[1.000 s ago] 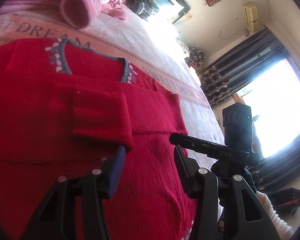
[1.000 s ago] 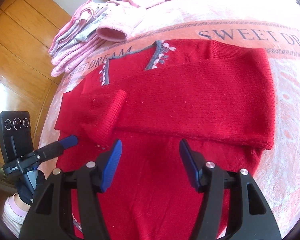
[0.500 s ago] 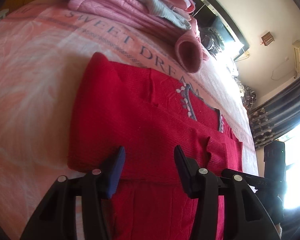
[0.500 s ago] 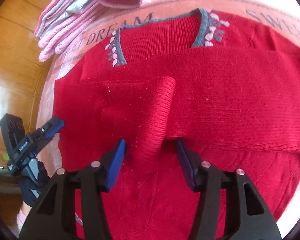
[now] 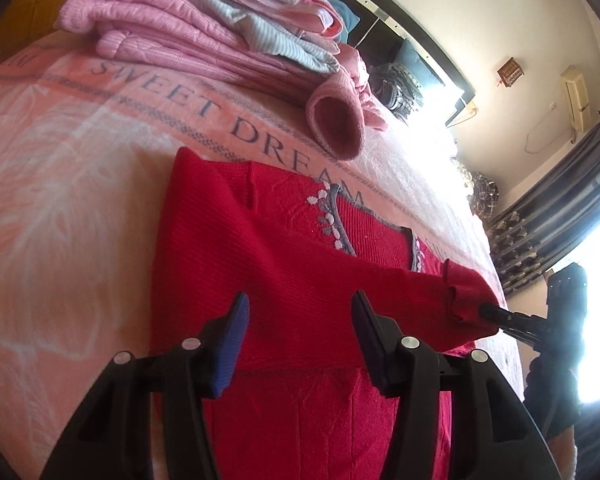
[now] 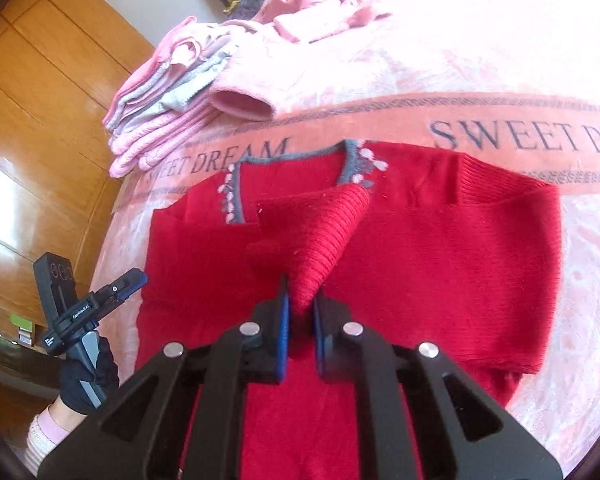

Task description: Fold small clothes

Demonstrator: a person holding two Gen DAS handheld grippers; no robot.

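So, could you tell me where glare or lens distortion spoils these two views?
Left wrist view: the window at the right edge is blown out to white, and a second glare patch washes out the far bed; straight lines curve near the rim. Right wrist view: evenly lit, the red sweater sharp, but the printed band on the blanket bows and the corners go dark.

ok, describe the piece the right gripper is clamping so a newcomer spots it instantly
On the pink SWEET DREAM blanket lies a red sweater. Below its grey neckline, the ribbed sleeve cuff lifts into the right gripper: the only raised part.
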